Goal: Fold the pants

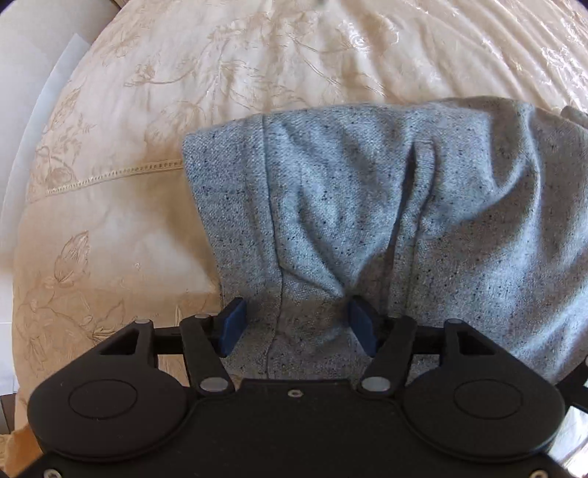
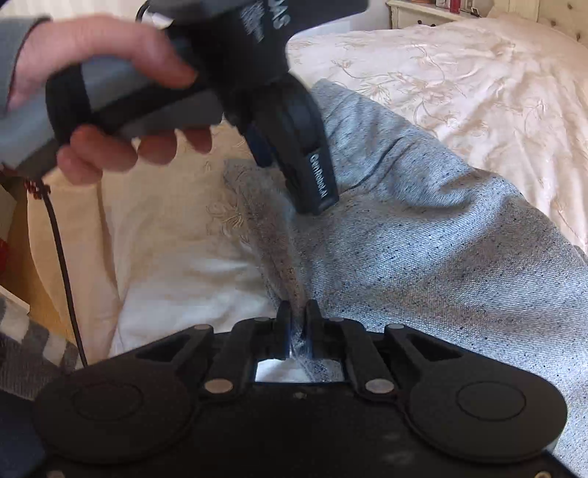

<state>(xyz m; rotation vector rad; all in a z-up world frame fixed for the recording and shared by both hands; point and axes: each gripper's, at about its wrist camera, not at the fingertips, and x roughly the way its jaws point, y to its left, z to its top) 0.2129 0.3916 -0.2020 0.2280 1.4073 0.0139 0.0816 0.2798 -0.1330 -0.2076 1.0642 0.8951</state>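
Grey speckled pants (image 1: 386, 206) lie on a cream embroidered bedspread (image 1: 121, 220). In the left wrist view my left gripper (image 1: 297, 323) is open, its blue pads (image 1: 231, 323) standing on either side of a bunched fold of the pants. In the right wrist view my right gripper (image 2: 297, 320) is shut on a pinched edge of the pants (image 2: 422, 250). The left gripper (image 2: 305, 161), held by a hand, shows above the cloth there, pointing down onto it.
The bedspread (image 2: 459, 81) spreads beyond the pants. A cream nightstand (image 2: 422, 13) stands at the far top. A dark cable (image 2: 62, 264) hangs at the left by the bed's edge. A striped grey cloth (image 2: 25, 345) lies at lower left.
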